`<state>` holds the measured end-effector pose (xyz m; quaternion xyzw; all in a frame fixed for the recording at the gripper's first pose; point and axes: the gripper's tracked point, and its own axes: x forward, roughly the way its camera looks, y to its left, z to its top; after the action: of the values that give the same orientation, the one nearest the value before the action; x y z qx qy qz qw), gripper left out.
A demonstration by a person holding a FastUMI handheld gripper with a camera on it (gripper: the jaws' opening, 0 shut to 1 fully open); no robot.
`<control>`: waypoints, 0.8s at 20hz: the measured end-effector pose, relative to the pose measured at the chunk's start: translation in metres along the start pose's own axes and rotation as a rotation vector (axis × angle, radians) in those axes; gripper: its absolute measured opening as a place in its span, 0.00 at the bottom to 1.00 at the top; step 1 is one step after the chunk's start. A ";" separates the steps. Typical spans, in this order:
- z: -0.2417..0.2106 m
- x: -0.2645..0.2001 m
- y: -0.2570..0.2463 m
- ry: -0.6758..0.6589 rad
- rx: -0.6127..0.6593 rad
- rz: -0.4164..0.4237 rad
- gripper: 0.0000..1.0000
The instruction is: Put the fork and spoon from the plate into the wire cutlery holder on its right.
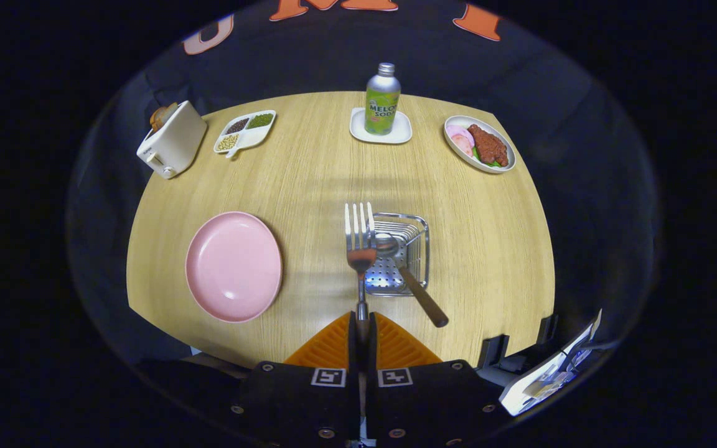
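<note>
- Tongs [359, 330] are pinched together on the handle of the silver metal fork [360, 249]; both fingers press on it, and the fork sticks out straight ahead with its tines pointing away.
- Fork head hangs over the left rim of the square chrome wire cutlery holder [403, 258], which stands on the light wood tabletop [489, 249] to the right of the round pink plate [234, 266].
- Wooden-handled metal spoon [405, 267] is already in the holder, bowl inside and brown handle leaning out over the near right corner.
- Plate carries no cutlery now, so the fork looks like the last item to go in.
- Step in hand, as I judge it: getting the fork into the holder.
- To do it well: shift the tongs a little right so the fork sits over the open basket, not over the rim wire.
- Tip the fork so one end leads down into the holder, then lower before opening; letting go from up high risks a bounce-out or tipping the light wire frame.
- Keep clear of the spoon bowl and its handle; a knock could lever the spoon out.
- Open the tongs only once the fork rests against the holder wall.
- Cream toaster [170, 146], green soda bottle [382, 99] on its coaster and the two food dishes are well apart at the far edge, no obstacle.
</note>
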<state>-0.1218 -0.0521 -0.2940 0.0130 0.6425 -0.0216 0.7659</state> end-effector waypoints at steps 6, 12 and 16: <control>-0.010 0.010 -0.023 0.148 -0.021 0.001 0.05; -0.011 0.021 -0.020 0.241 -0.045 0.042 0.05; -0.008 0.031 -0.017 0.293 -0.035 0.051 0.07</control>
<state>-0.1250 -0.0692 -0.3253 0.0189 0.7472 0.0113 0.6643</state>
